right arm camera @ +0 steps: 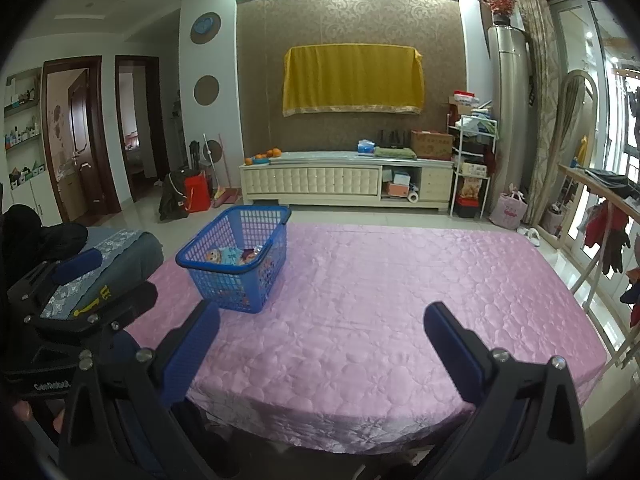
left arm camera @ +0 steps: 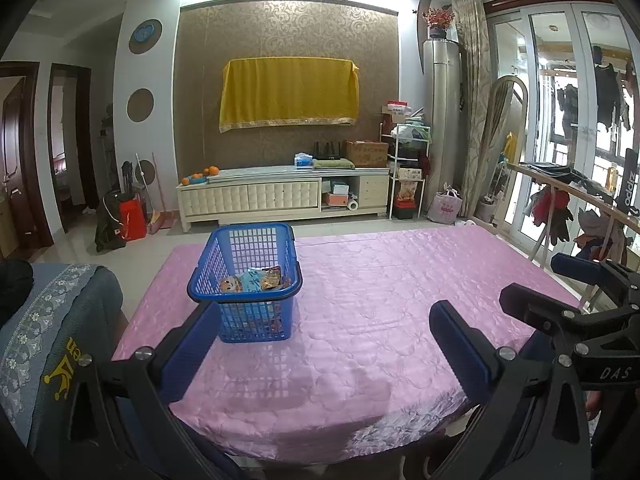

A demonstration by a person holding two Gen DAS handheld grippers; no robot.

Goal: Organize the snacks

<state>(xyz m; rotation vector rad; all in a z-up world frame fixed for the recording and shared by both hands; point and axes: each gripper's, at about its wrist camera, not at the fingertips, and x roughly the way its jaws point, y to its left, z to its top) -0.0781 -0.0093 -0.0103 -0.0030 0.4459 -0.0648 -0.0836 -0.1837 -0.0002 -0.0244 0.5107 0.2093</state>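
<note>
A blue plastic basket (left arm camera: 245, 280) stands on the left part of the pink-covered table (left arm camera: 380, 300). Several snack packets (left arm camera: 256, 280) lie inside it. The basket also shows in the right wrist view (right arm camera: 236, 260), with the packets (right arm camera: 232, 257) inside. My left gripper (left arm camera: 324, 320) is open and empty, held above the table's near edge, its left finger just in front of the basket. My right gripper (right arm camera: 320, 326) is open and empty above the near edge, right of the basket. The right gripper shows at the right edge of the left wrist view (left arm camera: 568, 280).
A grey-blue chair with a lace cover (left arm camera: 52, 320) stands at the table's left. A TV cabinet (left arm camera: 284, 196) and shelf rack (left arm camera: 408, 168) stand against the far wall. A clothes rack (left arm camera: 580, 208) is at the right. The pink cloth (right arm camera: 400, 280) covers the table.
</note>
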